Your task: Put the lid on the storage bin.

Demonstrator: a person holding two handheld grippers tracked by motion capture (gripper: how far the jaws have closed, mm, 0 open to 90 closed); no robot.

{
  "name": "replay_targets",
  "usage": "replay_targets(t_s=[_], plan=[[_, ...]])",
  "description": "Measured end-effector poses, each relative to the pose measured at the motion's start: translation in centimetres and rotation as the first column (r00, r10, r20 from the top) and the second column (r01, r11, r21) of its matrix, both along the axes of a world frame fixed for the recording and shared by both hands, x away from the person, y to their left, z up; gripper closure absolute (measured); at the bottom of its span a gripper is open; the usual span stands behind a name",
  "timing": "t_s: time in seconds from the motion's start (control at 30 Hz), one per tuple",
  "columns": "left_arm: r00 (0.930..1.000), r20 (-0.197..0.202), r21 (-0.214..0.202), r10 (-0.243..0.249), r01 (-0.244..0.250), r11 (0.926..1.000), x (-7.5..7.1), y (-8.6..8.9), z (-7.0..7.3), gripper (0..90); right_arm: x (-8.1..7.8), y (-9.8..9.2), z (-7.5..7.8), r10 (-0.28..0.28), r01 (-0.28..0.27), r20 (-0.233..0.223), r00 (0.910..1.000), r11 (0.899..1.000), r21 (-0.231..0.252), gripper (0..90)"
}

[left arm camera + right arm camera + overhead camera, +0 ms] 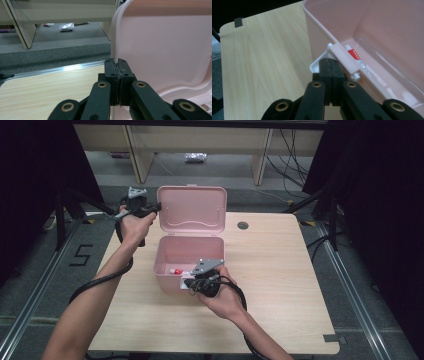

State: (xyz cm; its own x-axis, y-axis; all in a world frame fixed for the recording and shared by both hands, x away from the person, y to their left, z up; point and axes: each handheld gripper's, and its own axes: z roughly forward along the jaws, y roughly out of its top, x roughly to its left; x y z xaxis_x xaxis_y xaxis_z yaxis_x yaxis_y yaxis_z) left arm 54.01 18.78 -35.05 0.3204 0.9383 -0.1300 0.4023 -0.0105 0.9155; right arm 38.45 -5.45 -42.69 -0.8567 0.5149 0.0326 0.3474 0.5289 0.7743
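Pink plastic box (170, 265) sits open on the surface (280, 285); the left gripper (117, 65) pinches the raised lid's (162, 50) edge, and the right gripper (331, 65) is clamped on the white latch (344, 60) at the front wall. A slipping pinch could drop the lid onto the right gripper, or drag the light box sideways.
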Motion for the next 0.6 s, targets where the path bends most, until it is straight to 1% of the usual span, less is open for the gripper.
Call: replay_targets(t_s=[0.4, 0.43, 0.47, 0.5, 0.6], plan=[[0.9998, 0.02, 0.01, -0.007, 0.006, 0.9999, -0.71, 0.08, 0.02, 88.4, 0.03, 0.01, 0.03, 0.001, -0.001, 0.001, 1.0, 1.0, -0.001, 90.0], [0.9997, 0.022, 0.012, -0.006, 0.006, 0.9999, -0.77, 0.07, 0.01, 88.4, 0.08, -0.01, 0.03, 0.005, -0.005, 0.01, 0.9999, 1.0, -0.003, 90.0], [0.9997, 0.023, 0.014, -0.008, 0.007, 0.9999, -0.84, 0.08, 0.04, 88.4, 0.17, 0.04, -0.07, 0.01, -0.01, 0.034, 0.9994, 1.0, 0.001, 90.0], [0.9996, 0.026, 0.014, -0.008, 0.008, 0.9999, -0.9, 0.07, 0.03, 88.5, -0.03, 0.1, -0.09, -0.009, 0.009, 0.003, 1.0, 1.0, 0.01, 90.0], [0.9994, 0.032, 0.016, -0.012, 0.011, 0.9998, -1.01, 0.09, 0.04, 88.4, 0.0, 0.1, -0.1, -0.004, 0.004, 0.006, 1.0, 1.0, 0.013, 90.0]])
